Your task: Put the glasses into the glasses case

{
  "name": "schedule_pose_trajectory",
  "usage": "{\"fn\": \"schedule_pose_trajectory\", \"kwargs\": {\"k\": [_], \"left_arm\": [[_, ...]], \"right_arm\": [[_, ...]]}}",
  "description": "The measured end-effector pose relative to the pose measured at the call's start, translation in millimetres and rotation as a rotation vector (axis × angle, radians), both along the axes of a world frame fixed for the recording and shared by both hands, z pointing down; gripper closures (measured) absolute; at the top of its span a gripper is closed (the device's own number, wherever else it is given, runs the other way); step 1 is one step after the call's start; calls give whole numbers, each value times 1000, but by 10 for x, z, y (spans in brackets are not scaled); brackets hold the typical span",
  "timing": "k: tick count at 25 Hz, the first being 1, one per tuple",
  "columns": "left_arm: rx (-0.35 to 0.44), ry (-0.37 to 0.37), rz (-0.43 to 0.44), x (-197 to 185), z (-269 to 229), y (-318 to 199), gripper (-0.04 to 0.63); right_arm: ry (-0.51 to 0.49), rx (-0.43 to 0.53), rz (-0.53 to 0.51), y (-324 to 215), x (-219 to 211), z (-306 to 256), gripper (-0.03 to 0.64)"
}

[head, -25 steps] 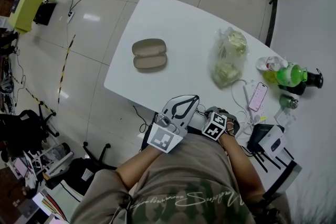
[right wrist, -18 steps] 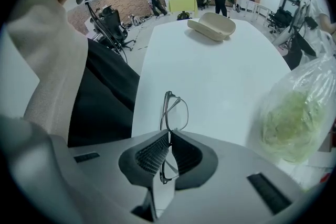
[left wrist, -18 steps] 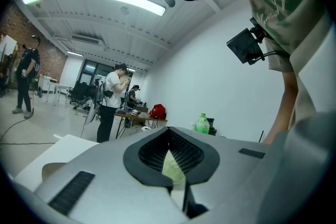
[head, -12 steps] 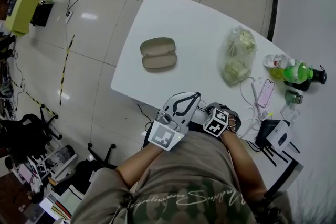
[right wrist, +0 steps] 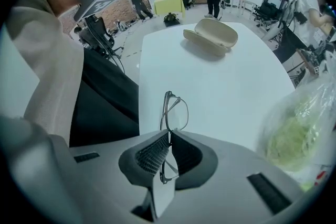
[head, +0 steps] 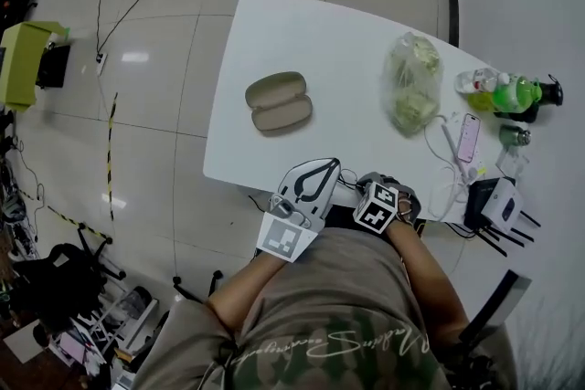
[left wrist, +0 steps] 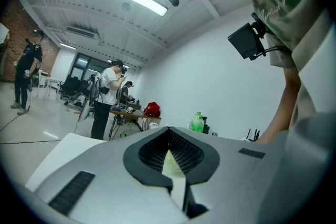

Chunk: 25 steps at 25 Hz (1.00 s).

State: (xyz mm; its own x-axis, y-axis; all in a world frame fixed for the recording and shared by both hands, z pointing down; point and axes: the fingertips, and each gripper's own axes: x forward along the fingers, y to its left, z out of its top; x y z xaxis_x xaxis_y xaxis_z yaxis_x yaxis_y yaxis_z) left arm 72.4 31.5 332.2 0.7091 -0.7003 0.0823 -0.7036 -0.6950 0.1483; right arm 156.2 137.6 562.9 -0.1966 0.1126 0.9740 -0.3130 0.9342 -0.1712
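Observation:
The tan glasses case (head: 279, 103) lies open on the white table (head: 338, 50), left of the middle. The right gripper view shows the case (right wrist: 211, 35) far ahead. My right gripper (right wrist: 169, 135) is shut on the thin-framed glasses (right wrist: 176, 112), whose lenses stick out past the jaws above the table's near edge. In the head view its marker cube (head: 377, 207) sits close to my body, and the glasses are hidden. My left gripper (head: 322, 171) is beside it, shut with nothing in it, and points up into the room (left wrist: 169, 132).
A plastic bag of greenish stuff (head: 409, 94) lies right of the case. At the table's right end are a green bottle (head: 514, 92), a phone (head: 470, 137), cables and a white device (head: 501, 202). People stand in the room behind.
The head view has swung, so the table and case sit differently in the frame. Both grippers stay together at the near edge, close to my body.

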Motion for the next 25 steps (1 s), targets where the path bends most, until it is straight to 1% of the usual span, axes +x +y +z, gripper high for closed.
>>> {"fn": "schedule_pose_trajectory", "kwargs": {"k": [1, 4, 10, 14, 18, 25], "left_arm": [[7, -4, 6, -39, 7, 7, 589], [60, -25, 28, -140, -19, -3, 589], [62, -28, 19, -311, -6, -10, 589], [66, -28, -7, -342, -9, -59, 589], [102, -33, -20, -359, -68, -99, 589], [87, -23, -18, -391, -22, -160, 589]], "right_arm": [[1, -1, 3, 23, -49, 4, 591], [9, 13, 6, 6, -175, -3, 591], [15, 20, 7, -48, -286, -6, 591], [27, 36, -26, -129, -284, -14, 591], [23, 36, -67, -121, -320, -43, 591], [18, 41, -102, -185, -469, -69, 591]]}}
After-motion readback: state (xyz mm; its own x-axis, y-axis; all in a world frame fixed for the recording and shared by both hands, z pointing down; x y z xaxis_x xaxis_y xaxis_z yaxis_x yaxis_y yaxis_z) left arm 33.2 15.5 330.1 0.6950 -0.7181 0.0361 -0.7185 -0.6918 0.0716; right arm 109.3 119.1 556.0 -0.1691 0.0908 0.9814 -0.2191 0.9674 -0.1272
